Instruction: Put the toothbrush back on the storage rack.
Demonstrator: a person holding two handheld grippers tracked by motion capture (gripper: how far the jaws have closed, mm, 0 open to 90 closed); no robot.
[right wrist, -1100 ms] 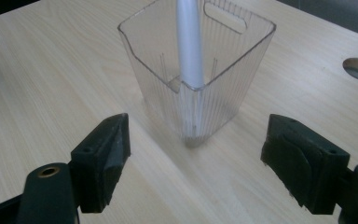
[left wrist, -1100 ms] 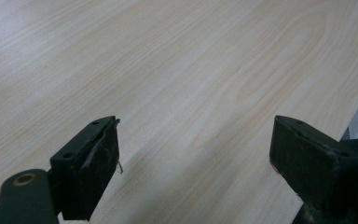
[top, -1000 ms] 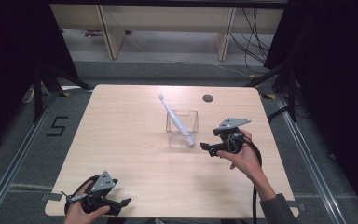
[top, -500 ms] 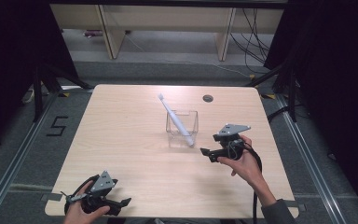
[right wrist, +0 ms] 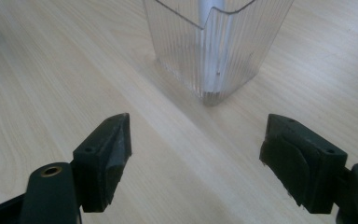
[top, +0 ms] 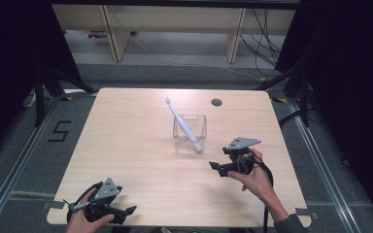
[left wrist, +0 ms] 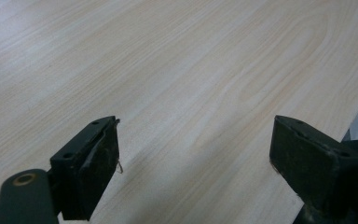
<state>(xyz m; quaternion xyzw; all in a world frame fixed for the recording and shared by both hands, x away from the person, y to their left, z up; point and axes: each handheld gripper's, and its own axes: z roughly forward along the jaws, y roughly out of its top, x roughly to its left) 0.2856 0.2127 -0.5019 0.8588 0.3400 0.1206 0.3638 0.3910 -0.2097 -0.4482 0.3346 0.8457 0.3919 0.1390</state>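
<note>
At four o'clock on the table [top: 126,126] in the high view, the right gripper [top: 219,168] has drawn back toward the person over the last second, its jaws spread and empty, leaving the toothbrush [top: 183,124] leaning in the clear cup [top: 190,134] at the table's centre; the placing looks done. The left gripper [top: 124,212] stays at seven o'clock by the near edge, also spread. A small dark hole [top: 216,102] lies at one o'clock, well apart.

In the left gripper view, wide-open jaws frame bare wood.

In the right gripper view, the ribbed cup [right wrist: 214,51] stands at twelve o'clock beyond the parted jaws, nothing between.
</note>
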